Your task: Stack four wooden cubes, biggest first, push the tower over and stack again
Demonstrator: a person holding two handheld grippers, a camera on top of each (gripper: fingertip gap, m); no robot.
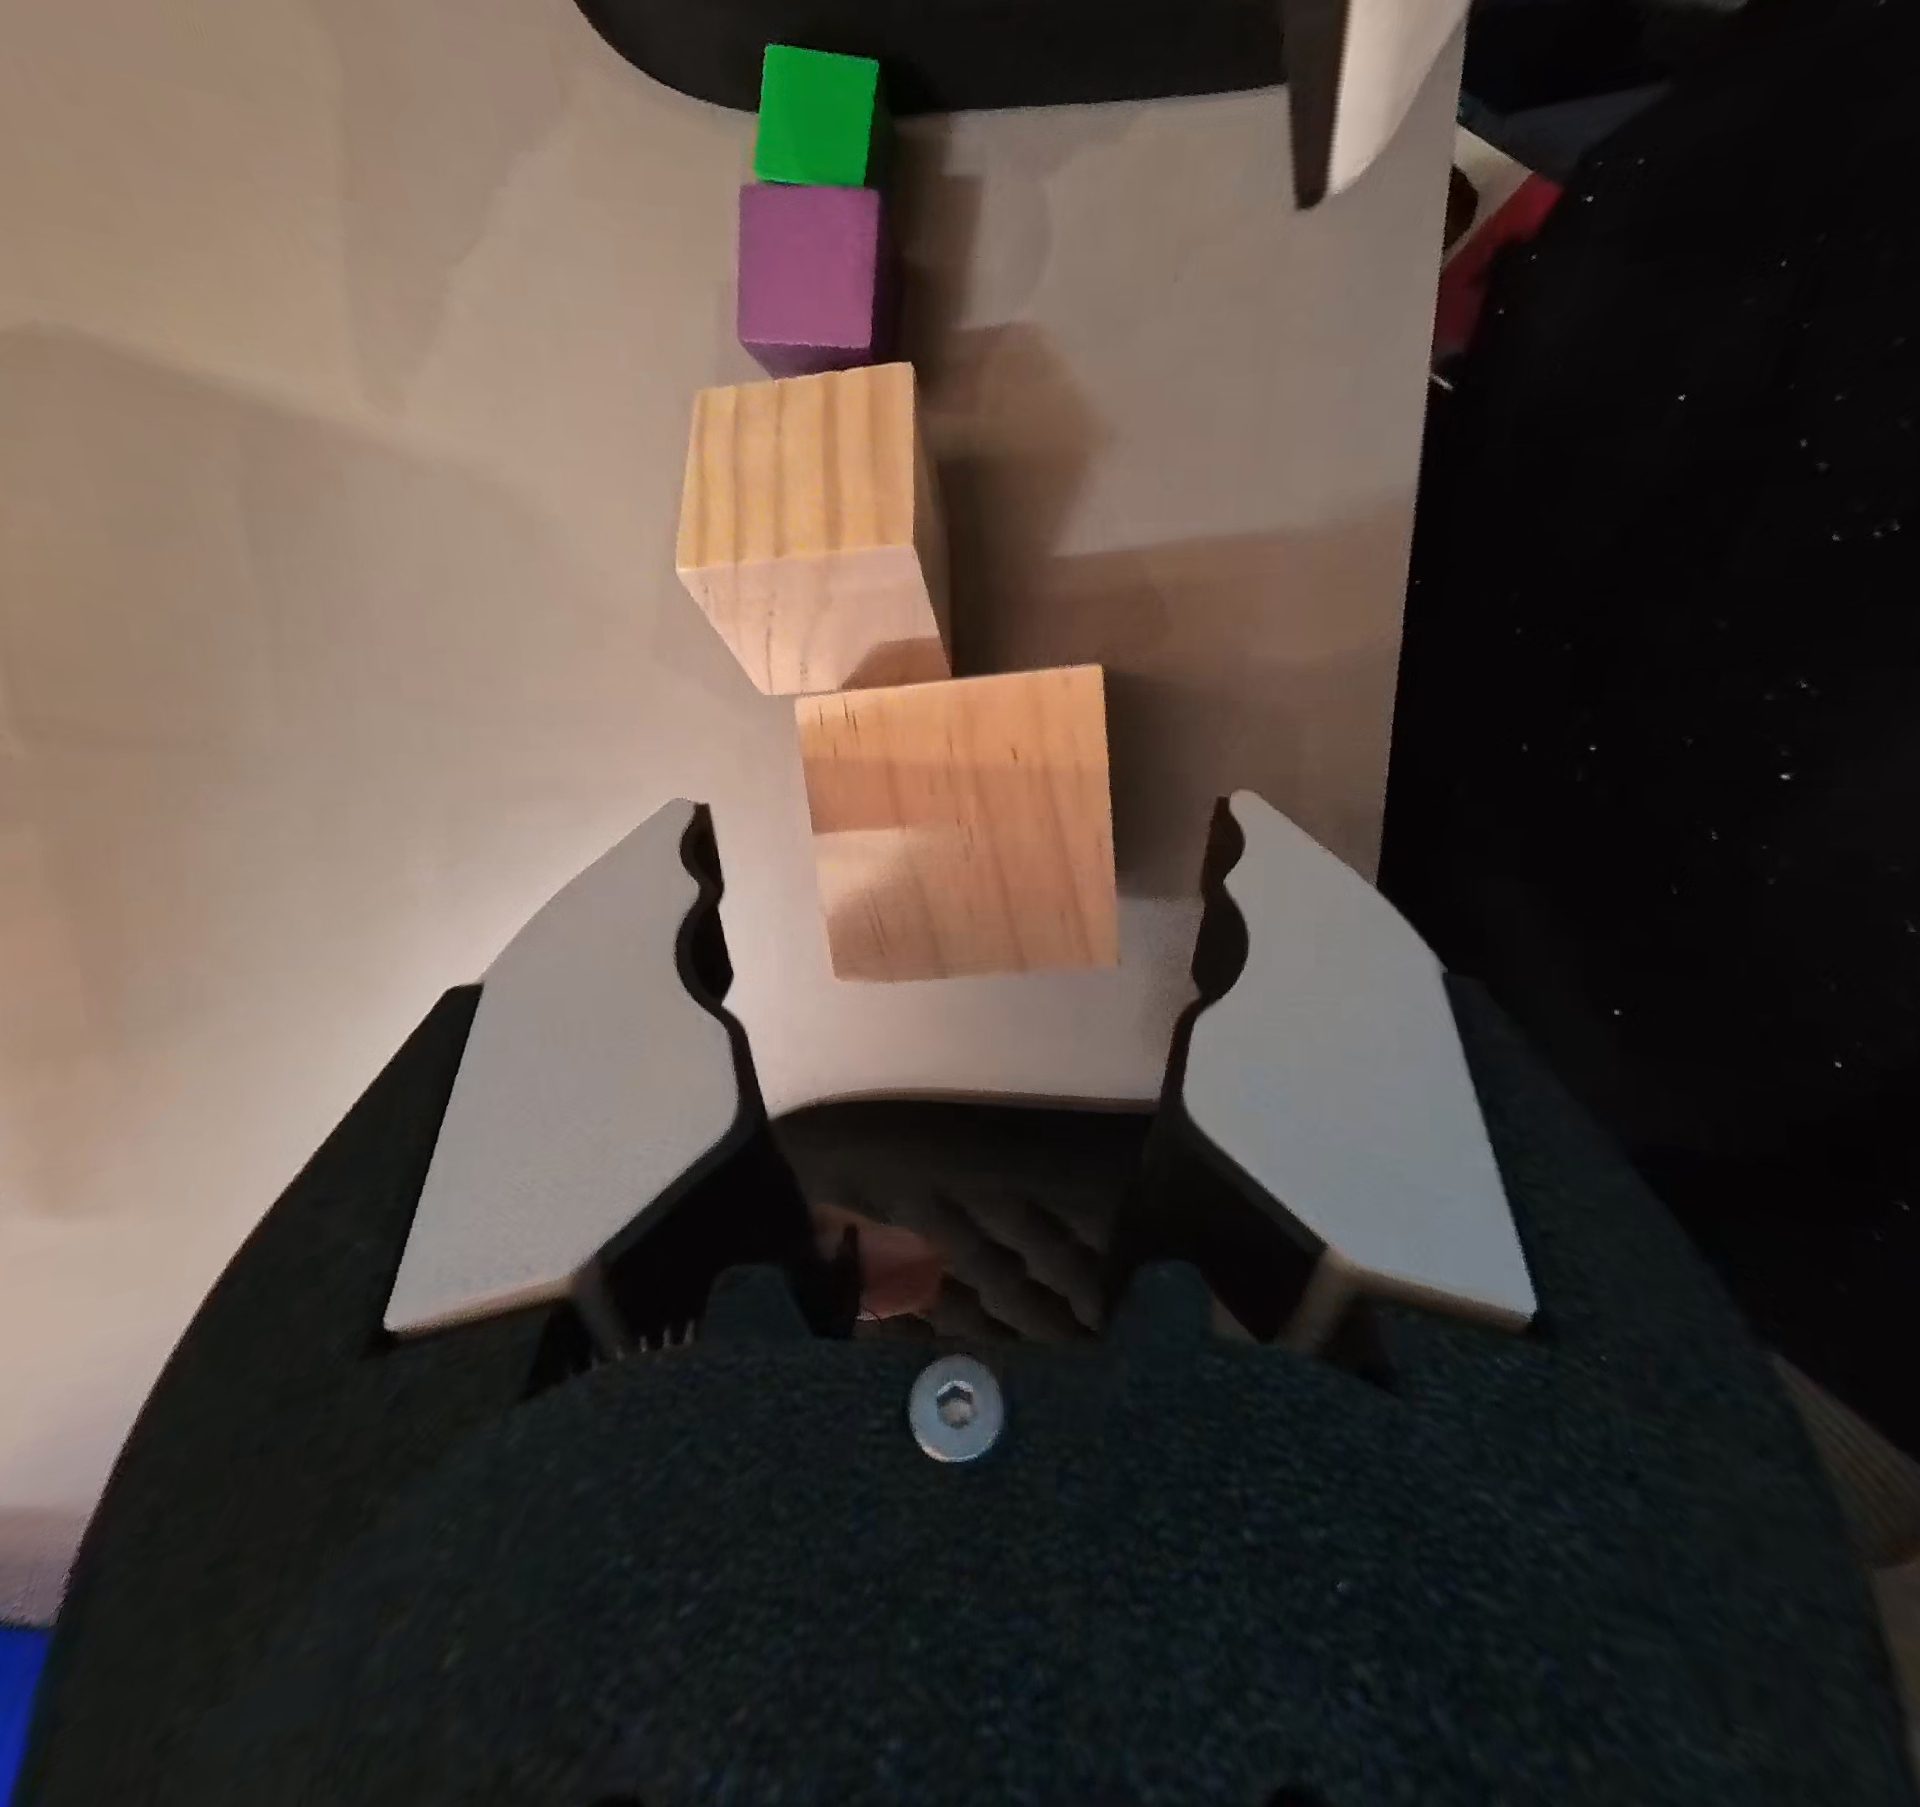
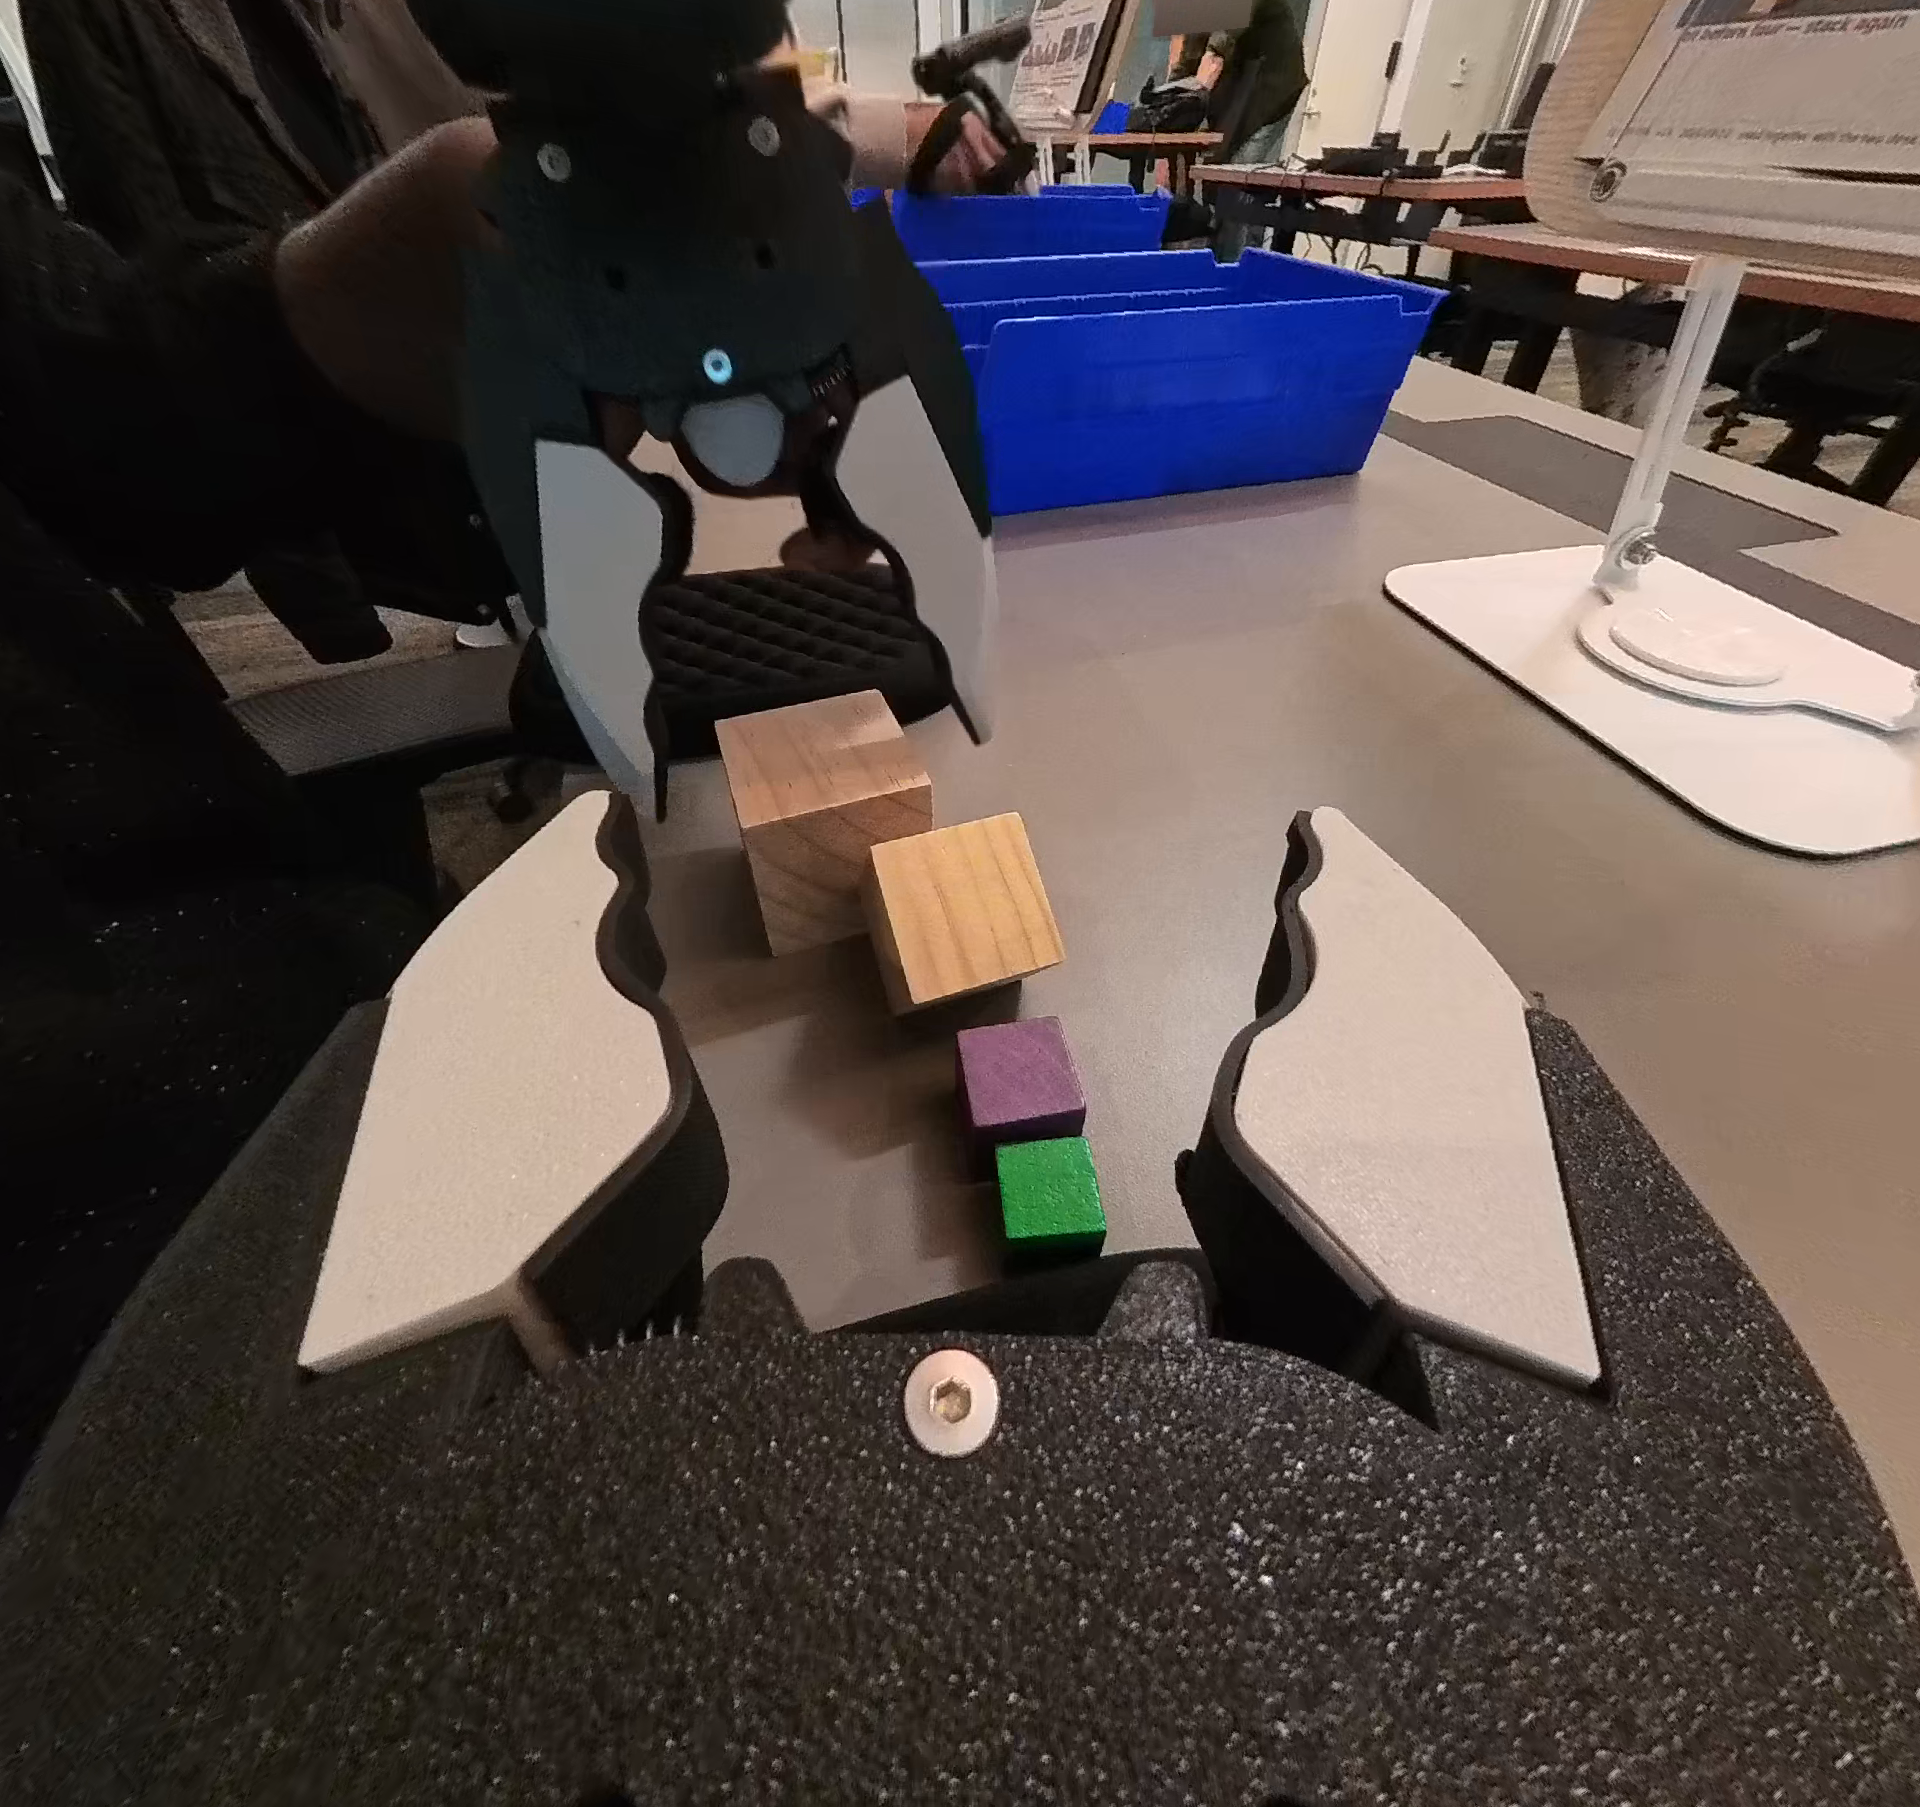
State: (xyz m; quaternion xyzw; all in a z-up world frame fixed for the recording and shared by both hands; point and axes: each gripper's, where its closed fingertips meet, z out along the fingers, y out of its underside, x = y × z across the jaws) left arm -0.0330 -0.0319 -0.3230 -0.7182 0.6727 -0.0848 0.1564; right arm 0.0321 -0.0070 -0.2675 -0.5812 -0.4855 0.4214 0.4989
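Note:
Four blocks lie in a row on the grey table point(image 2: 1299, 874): a wooden cube point(image 2: 821, 822), a second wooden cube point(image 2: 961, 910), a purple cube point(image 2: 1018, 1077) and a green cube point(image 2: 1049, 1196). My left gripper point(image 2: 805, 765) hangs open just over the far wooden cube, fingertips either side of its top and clear of it. In the left wrist view that cube point(image 1: 961, 822) stands between my open left gripper's point(image 1: 966, 812) pads with gaps on both sides. Beyond it are the second wooden cube point(image 1: 810, 521), the purple cube point(image 1: 810, 271) and the green cube point(image 1: 816, 110). My right gripper point(image 2: 961, 817) is open and empty, with the purple and green cubes low between its fingers, untouched.
Blue plastic bins point(image 2: 1174, 386) stand at the back of the table. A white stand base point(image 2: 1662, 697) sits at the right. A black chair seat point(image 2: 779, 635) is beyond the table's far edge. The table edge point(image 1: 1403, 614) runs close to the blocks' right in the left wrist view.

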